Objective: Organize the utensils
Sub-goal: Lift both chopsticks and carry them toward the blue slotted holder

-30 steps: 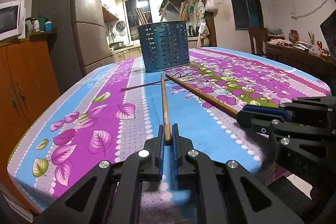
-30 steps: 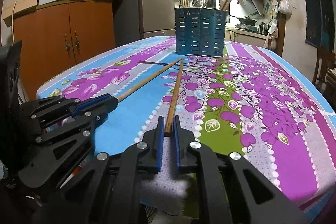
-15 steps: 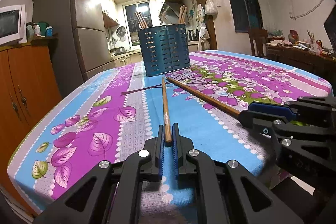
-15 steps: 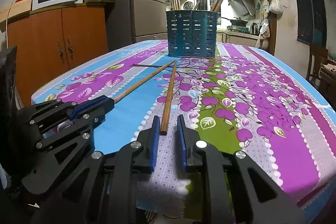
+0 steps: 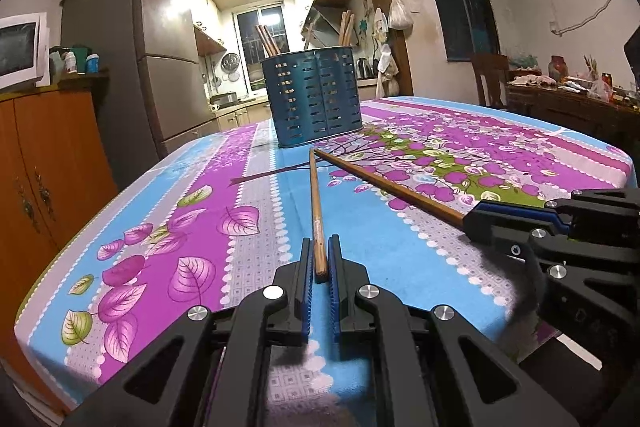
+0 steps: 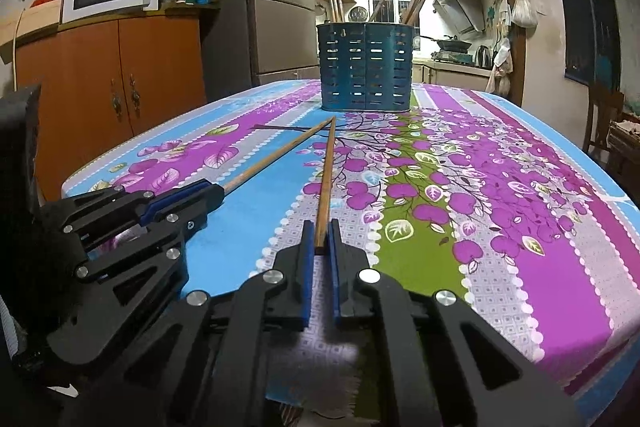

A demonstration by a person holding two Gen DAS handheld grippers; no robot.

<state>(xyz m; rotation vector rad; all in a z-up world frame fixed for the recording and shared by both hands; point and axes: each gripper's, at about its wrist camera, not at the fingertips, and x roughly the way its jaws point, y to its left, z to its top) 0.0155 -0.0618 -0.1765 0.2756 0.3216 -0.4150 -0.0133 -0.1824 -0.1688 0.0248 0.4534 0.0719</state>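
On the flowered tablecloth [image 5: 400, 251], each gripper, left [image 5: 318, 263] and right [image 6: 321, 241], is clamped on a light, stiff, probably slippery chopstick's [image 5: 315, 203] thick end.

Chopstick [image 5: 400, 189] butt hidden inside right gripper [image 5: 472, 225]; holder [image 5: 316, 99] contents indistinct.

I see two long, slender brown wooden chopsticks lying flat on the flowered tablecloth, their thick ends toward the near edge of the table. The left chopstick [image 5: 316, 211] and the right chopstick [image 6: 325, 183] converge so their thin tips almost meet just short of the dark blue slotted metal utensil holder [image 6: 366, 67], which stands upright further back and already holds several upright wooden chopsticks.
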